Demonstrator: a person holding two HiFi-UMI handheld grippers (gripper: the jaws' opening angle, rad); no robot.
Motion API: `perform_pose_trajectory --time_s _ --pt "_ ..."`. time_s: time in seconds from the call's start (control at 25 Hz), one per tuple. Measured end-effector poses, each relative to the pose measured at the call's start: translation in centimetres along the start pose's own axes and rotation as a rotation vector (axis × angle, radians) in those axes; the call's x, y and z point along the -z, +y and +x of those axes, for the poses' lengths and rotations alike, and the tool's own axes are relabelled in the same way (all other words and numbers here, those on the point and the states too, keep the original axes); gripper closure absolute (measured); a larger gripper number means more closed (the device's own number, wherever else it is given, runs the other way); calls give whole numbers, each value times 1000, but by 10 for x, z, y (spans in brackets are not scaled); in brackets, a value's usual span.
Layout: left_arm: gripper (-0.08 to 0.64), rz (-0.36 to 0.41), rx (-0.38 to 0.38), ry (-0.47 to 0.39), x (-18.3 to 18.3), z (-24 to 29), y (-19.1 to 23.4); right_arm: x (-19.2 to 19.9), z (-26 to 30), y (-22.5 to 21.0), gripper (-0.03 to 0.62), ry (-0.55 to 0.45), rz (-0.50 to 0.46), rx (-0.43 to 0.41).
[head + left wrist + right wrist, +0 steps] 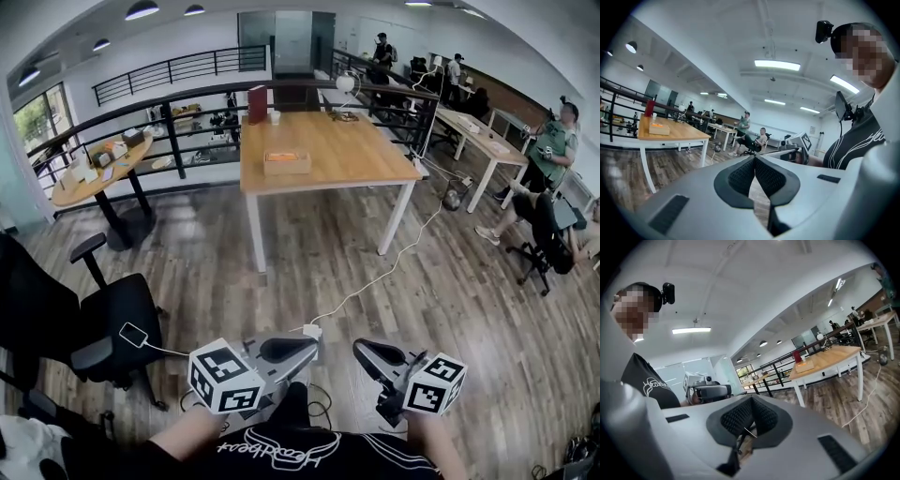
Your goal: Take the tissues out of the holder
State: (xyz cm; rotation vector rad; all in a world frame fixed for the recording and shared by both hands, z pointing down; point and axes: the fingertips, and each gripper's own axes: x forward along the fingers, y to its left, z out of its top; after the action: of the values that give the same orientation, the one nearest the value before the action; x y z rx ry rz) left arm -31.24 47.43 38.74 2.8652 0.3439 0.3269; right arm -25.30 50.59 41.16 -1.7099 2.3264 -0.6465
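Wood table (349, 150): well ahead across the floor, carrying the holder (287, 162).
Holder: low wooden box, orange on top; the tissues are too small to make out.
Left gripper (307, 349): jaws together, nothing between them.
Right gripper (362, 349): jaws closed, empty.
Progress: not begun, I judge; reaching the table, gripping and pulling out tissues all remain.

Bare wooden floor (309, 244) lies open mid-frame; a black office chair (112, 323) crowds lower left, a white cable (389, 265) crosses centre-right.
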Motion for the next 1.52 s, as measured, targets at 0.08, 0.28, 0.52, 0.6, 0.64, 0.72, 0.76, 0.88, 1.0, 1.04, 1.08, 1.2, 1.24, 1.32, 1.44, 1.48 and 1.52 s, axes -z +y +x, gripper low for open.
perform_pose_trajectory --time_s 0.08,0.28,0.52,0.6,0.64,0.72,0.76,0.88,1.0,1.04,1.08,1.2,1.24,1.32,1.44,1.48,1.52 --pt "546 -9 6 8 -1 12 16 -5 7 -19 577 1 8 1" --pt "546 -48 15 34 -6 50 77 -20 35 -78 577 12 20 25" --pt "546 -90 39 77 -29 108 167 -55 83 -168 577 18 87 50" --pt "546 -93 46 84 -44 127 201 -77 104 -199 577 15 83 50" --pt "546 -93 46 86 -52 137 220 -88 115 -214 577 14 80 50" --pt "546 -97 45 85 -67 154 257 -110 138 -244 578 14 76 49" --pt "546 -99 45 84 -75 161 275 -120 150 -259 577 15 77 49" --pt "546 -96 38 77 -97 180 329 -148 185 -300 577 21 76 50" --pt "546 -101 24 56 -119 192 382 -173 224 -333 577 33 62 32" --pt "546 -107 21 48 -126 195 398 -180 237 -341 578 44 50 24" --pt "546 -112 18 41 -132 197 413 -186 248 -347 577 57 35 16" --pt "546 -109 10 29 -147 203 449 -200 273 -363 577 86 -4 8" --pt "546 -107 9 26 -151 205 457 -204 279 -367 578 87 -7 10" --pt "546 -107 11 18 -155 206 468 -209 286 -374 577 84 -3 12" --pt "546 -103 11 11 -157 203 476 -215 294 -373 577 87 -8 -13" --pt "546 -102 5 9 -157 201 478 -216 296 -372 577 93 -18 -24" --pt "546 -103 -2 5 -156 199 481 -216 299 -371 577 99 -30 -33"
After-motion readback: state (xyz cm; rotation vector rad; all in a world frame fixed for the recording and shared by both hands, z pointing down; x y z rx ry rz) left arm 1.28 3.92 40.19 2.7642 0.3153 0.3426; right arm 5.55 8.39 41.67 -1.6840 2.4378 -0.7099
